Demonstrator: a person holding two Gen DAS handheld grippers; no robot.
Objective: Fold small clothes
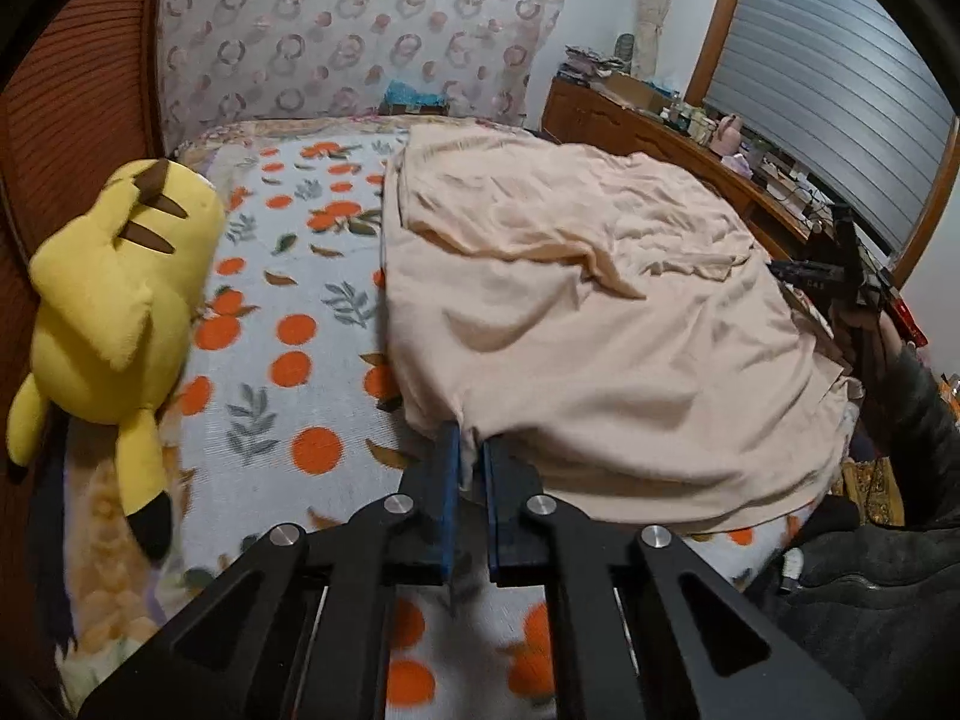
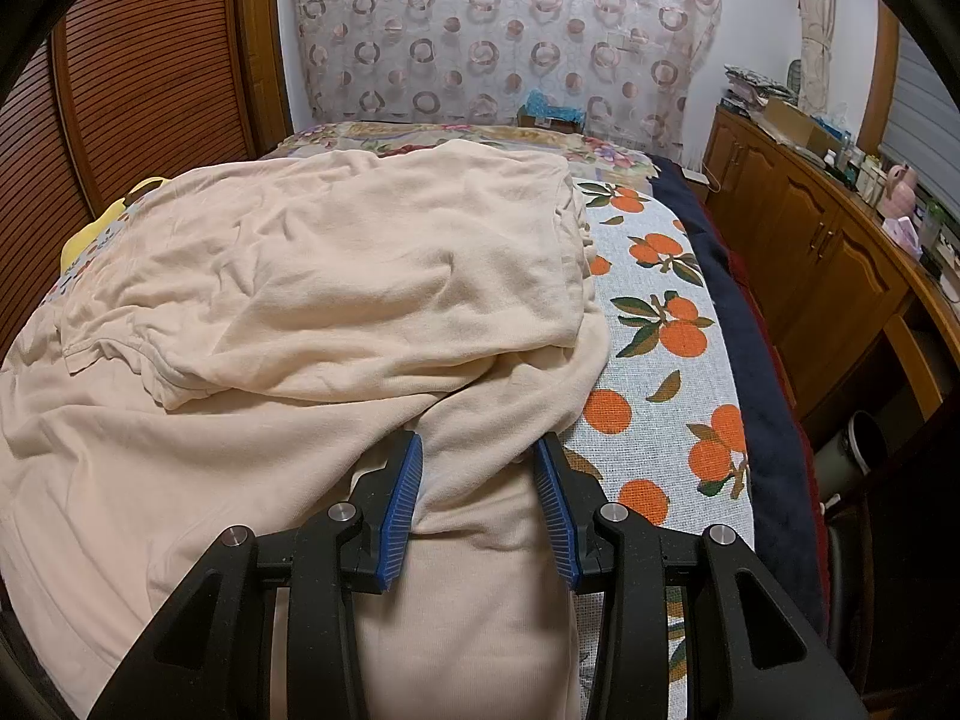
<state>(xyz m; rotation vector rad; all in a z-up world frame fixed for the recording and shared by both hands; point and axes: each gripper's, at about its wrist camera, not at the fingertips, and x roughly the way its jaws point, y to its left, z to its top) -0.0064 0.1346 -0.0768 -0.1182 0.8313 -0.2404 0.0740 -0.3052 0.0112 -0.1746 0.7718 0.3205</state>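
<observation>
The garment [image 1: 600,312] is a pale peach piece of clothing lying crumpled on the bed [image 1: 288,324], on top of a white blanket printed with oranges and leaves. It is partly doubled over: an upper layer lies across a lower layer, and both carry wrinkles.

Left tool [image 1: 471,450]: the blue-padded jaws are closed and pinch the near-left edge of the garment. A small fold of cloth stands between the pads.

Right tool [image 2: 480,450]: the jaws stand partly apart, with a raised ridge of the garment running between them. The left pad touches the cloth; whether the right pad presses on it cannot be told, so a firm grip cannot be confirmed. In the left wrist view, this tool appears at the far right edge of the garment, held by a dark sleeve [image 1: 918,402].

A yellow plush toy [image 1: 114,312] lies on the blanket to the left of the garment, apart from it. A wooden cabinet [image 2: 828,264] stands beside the bed on the right.
</observation>
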